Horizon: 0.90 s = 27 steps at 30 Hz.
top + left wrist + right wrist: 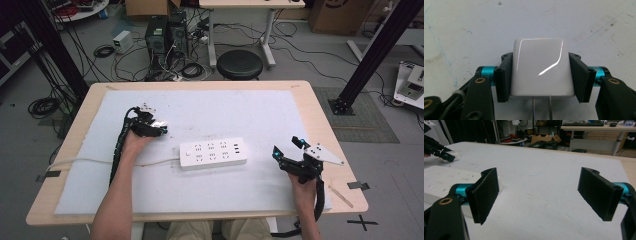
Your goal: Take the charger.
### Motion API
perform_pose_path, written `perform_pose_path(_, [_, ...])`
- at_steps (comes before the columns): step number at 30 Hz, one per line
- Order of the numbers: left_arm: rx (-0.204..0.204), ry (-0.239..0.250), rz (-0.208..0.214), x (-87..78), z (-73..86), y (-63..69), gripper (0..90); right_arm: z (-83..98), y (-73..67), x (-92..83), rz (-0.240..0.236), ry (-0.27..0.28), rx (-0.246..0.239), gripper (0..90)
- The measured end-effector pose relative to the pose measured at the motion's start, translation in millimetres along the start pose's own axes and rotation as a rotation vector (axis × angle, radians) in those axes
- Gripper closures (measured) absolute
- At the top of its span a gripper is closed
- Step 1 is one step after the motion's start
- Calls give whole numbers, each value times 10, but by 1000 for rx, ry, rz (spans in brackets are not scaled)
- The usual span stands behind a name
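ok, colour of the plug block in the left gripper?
Glossy white plug block, clearest in the left gripper view.

We record a glossy white plug adapter (541, 68), a rounded-corner block with two metal prongs showing at its near end, lying on the white mat of the desk (310, 92). It is clamped on both flanks between the pads of the left gripper (541, 75). A white power strip (213, 153) lies flat just beside it at mid-mat, sockets upward, its cord trailing left.
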<state>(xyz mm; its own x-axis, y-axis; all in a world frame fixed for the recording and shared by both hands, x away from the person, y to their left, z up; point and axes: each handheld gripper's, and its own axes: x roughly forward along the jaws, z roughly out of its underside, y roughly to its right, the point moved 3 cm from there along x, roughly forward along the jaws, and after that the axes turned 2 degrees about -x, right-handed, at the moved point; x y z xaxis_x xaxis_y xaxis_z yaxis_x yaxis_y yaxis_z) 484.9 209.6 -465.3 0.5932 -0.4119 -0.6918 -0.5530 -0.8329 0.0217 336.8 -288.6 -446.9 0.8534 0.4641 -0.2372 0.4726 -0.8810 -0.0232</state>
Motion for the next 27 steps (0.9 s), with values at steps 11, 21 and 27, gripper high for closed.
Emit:
perform_pose_path(11, [-3, 2, 0, 0, 2, 1, 424, 0, -2, 1, 1, -2, 2, 178])
perform_pose_path(21, [-1, 14, -10, -25, -21, 13, 424, 0, 4, 11, 2, 0, -14, 178])
perform_pose_path(27, [8, 31, -12, -86, -48, 26, 424, 1, -8, 13, 3, -9, -5, 178])
